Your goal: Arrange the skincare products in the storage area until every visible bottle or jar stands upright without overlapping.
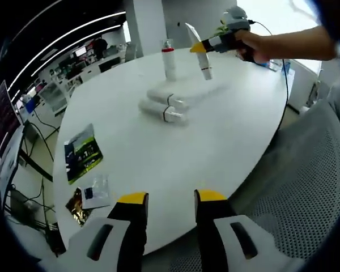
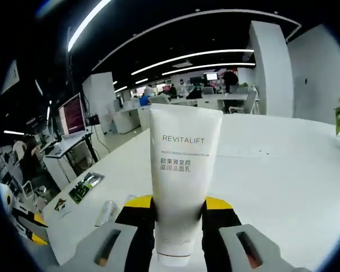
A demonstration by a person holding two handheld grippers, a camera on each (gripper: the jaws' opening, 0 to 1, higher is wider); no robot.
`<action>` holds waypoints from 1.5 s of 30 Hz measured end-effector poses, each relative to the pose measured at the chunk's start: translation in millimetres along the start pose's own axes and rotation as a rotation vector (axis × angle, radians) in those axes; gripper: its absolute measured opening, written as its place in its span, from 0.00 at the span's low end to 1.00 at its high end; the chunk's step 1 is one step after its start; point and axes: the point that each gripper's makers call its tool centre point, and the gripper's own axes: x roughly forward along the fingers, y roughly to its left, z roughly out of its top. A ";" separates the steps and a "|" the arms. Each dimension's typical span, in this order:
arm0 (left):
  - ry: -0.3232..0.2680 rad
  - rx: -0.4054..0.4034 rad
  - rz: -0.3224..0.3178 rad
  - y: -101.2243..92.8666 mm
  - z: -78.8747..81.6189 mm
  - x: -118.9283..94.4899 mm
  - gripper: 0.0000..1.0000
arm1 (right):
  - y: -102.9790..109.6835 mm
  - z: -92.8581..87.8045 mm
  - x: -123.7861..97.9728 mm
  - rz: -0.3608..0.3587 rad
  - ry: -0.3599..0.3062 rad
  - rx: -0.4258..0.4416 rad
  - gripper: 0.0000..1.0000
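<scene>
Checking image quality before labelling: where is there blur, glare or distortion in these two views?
Left gripper view: the white tube held in the right gripper is smeared by motion, the round white table bends with fisheye, and the window behind is blown out. Right gripper view: the tube's print is sharp and the ceiling light strips curve.

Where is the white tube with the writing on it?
The white tube is clamped in the right gripper, held above the white table beside the standing bottle.

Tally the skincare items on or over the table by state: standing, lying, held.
Standing bottle: 1
Lying bottles: 2
Held tube, in the right gripper: 1
Total: 4
</scene>
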 end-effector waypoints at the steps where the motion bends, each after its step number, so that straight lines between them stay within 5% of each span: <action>1: 0.006 -0.002 0.002 0.6 -0.9 0.3 0.31 | -1.8 0.9 1.5 -0.003 0.000 0.001 0.24; 12: 0.032 -0.007 -0.009 -2.1 -7.9 3.4 0.31 | -15.6 14.2 20.1 -0.038 -0.007 -0.009 0.24; 17: 0.016 0.000 0.037 6.5 -5.4 3.5 0.47 | -22.5 21.5 27.0 -0.055 -0.019 -0.017 0.24; 31: 0.049 0.006 0.030 5.6 -12.8 4.8 0.38 | -66.8 34.4 56.1 -0.172 -0.061 -0.060 0.24; 38: 0.056 0.003 0.032 6.2 -14.7 4.8 0.36 | -77.1 45.2 70.5 -0.195 -0.138 -0.048 0.24; 45: 0.063 0.004 0.033 6.4 -16.0 4.8 0.36 | -81.7 36.3 88.8 -0.208 -0.103 -0.048 0.24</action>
